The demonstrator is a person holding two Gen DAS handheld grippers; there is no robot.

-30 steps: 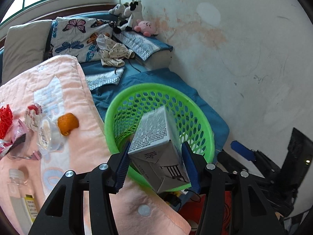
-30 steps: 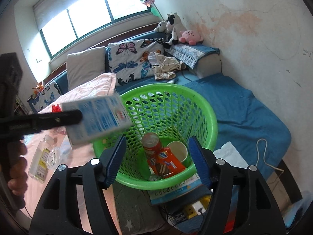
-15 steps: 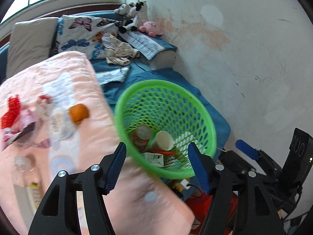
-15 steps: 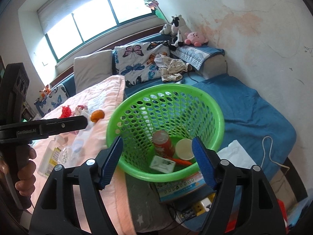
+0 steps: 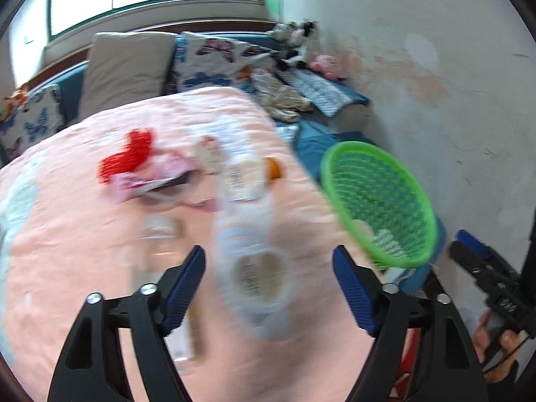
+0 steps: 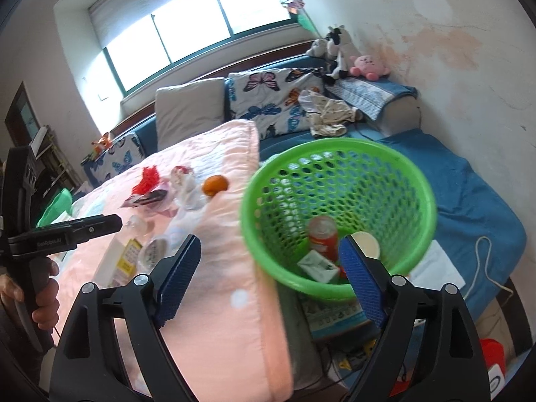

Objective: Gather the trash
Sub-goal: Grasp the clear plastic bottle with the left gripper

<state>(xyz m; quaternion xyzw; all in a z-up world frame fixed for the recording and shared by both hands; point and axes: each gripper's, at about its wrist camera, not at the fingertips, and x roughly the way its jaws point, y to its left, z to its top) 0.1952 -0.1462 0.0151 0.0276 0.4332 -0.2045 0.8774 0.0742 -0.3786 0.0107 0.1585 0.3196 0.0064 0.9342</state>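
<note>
Left tool (image 5: 268,271): jaws apart, nothing between them, over the pink blanket (image 5: 67,201) on the bed. Left view smeared by motion. Right tool (image 6: 268,268): jaws apart, empty, hanging at the near rim of the green basket (image 6: 335,147).

Basket sits at the bed's edge and holds a red can (image 6: 323,234), a paper cup (image 6: 366,243) and a flattened carton (image 6: 316,264).

Trash left on the blanket: clear plastic cup (image 5: 258,274) directly ahead of the left tool, a bottle (image 6: 122,254) just beside it, red netting (image 6: 149,177), crumpled wrappers (image 6: 182,181), an orange peel (image 6: 215,185) further back.

Judgement: step in hand is the left reach for the next piece, likely the cup. To do it well:
- slow before closing; the blur suggests speed
- straddle the cup across its body, not the rim; thin plastic will likely buckle or squirt out
- avoid pinching blanket folds
- keep the right tool clear of the basket mouth.
</note>
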